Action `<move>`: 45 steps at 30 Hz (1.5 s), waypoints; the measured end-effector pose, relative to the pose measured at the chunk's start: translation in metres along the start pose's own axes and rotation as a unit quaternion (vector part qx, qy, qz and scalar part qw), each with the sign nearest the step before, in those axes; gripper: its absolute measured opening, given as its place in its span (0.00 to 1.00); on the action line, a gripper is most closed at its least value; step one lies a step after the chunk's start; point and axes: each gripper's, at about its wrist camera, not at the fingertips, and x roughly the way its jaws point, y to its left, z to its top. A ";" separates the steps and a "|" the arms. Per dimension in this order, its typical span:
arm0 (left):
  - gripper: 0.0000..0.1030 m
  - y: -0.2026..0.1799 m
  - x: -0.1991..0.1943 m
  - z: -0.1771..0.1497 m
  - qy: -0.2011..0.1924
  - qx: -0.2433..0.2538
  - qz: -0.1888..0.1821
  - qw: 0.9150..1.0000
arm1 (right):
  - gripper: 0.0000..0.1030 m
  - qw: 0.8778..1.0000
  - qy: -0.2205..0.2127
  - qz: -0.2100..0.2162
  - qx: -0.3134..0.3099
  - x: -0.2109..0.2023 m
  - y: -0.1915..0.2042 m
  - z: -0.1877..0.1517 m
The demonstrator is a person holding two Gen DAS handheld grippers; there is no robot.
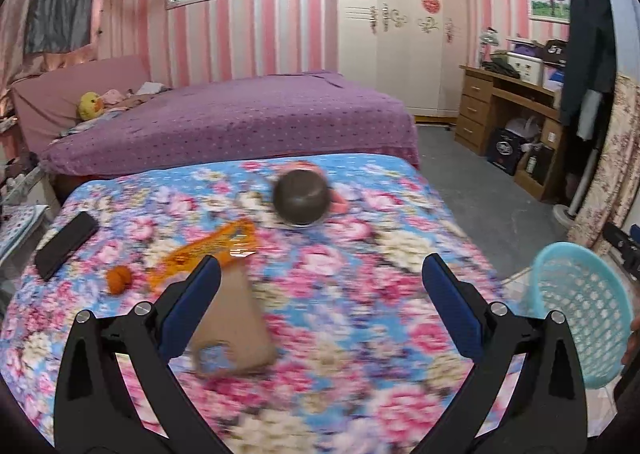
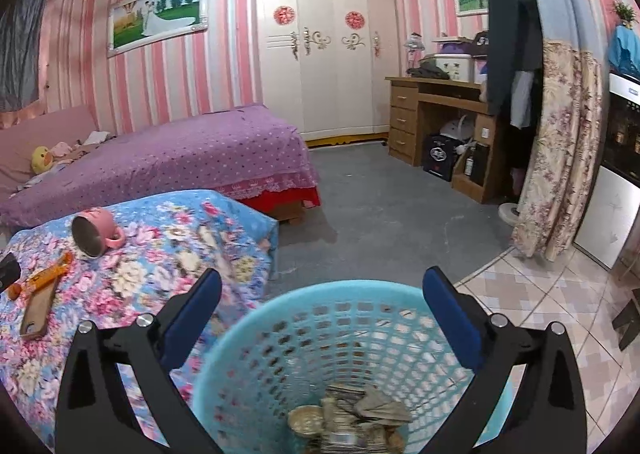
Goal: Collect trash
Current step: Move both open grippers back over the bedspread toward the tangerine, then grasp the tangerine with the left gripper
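Right gripper stood wide apart, nothing clamped, over the blue basket; crumpled trash lay at its bottom. Left gripper was also spread, empty, above the floral cloth. On the cloth: orange wrapper, brown phone case, tipped pink mug, dark remote.
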 end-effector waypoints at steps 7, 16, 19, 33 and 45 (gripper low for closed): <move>0.95 0.074 0.013 -0.012 0.013 -0.019 0.055 0.998 | 0.95 1.000 0.012 0.018 -0.014 0.006 0.049 -0.005; 0.95 0.161 0.028 -0.027 0.044 -0.069 0.103 0.991 | 0.95 0.997 0.029 0.047 -0.051 0.016 0.112 -0.017; 0.95 0.183 0.034 -0.032 0.061 -0.086 0.105 0.989 | 0.95 0.995 0.040 0.059 -0.066 0.021 0.132 -0.021; 0.76 0.229 0.094 -0.034 0.141 -0.139 0.100 0.975 | 0.95 0.993 0.065 0.056 -0.076 0.037 0.171 -0.028; 0.28 0.230 0.105 -0.035 0.151 -0.134 0.052 0.978 | 0.95 0.987 0.071 0.103 -0.103 0.033 0.216 -0.035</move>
